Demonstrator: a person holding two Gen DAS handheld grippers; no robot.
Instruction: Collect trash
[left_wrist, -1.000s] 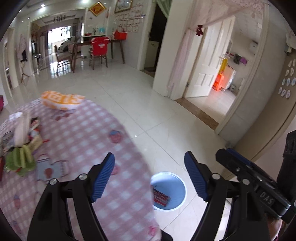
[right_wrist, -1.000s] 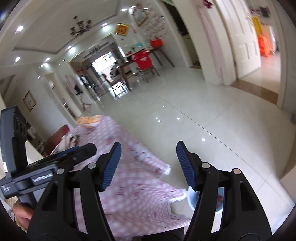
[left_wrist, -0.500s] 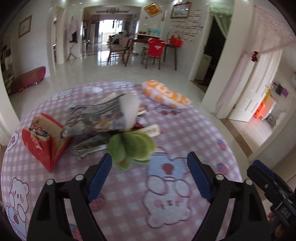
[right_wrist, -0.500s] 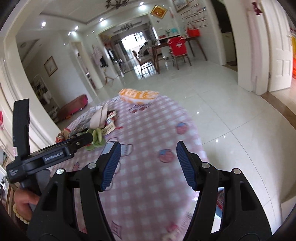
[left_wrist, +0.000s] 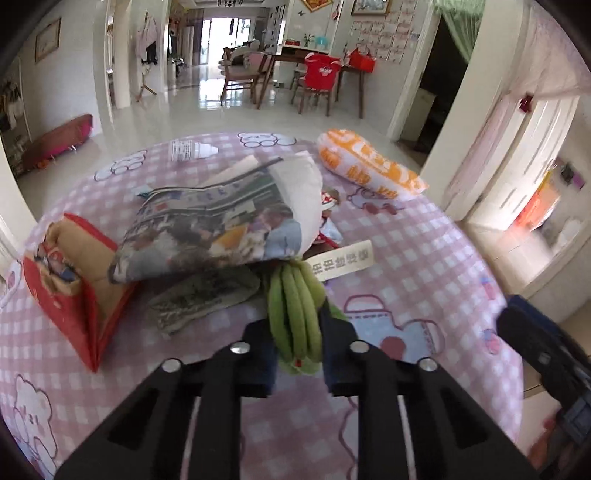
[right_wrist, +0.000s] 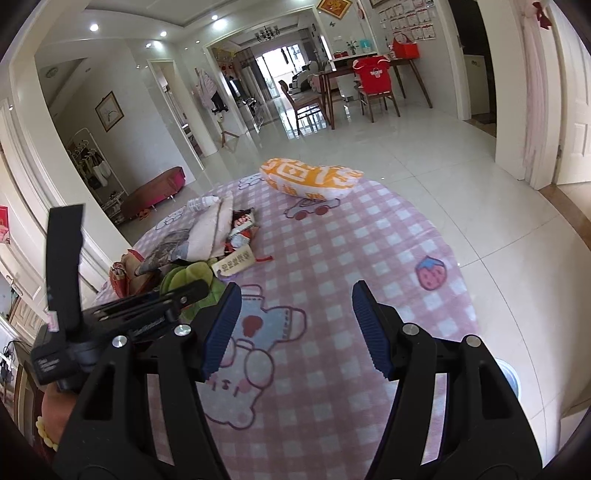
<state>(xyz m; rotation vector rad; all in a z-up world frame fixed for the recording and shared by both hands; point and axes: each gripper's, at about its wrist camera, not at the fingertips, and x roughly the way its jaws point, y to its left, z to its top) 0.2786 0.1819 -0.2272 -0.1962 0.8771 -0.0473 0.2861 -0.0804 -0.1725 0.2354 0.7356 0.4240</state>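
Low in the frame's centre, the left claw (left_wrist: 298, 347) pinches the green soft bundle (left_wrist: 295, 314) on the tabletop (left_wrist: 424, 266); it looks light and squashy, best gripped mid-body. The right claw (right_wrist: 295, 328) hangs spread, holding nothing.

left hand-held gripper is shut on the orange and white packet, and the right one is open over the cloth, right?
Not quite. The left wrist view shows the left hand-held gripper shut on the green bundle; the orange and white packet lies untouched. The right hand-held gripper is open.
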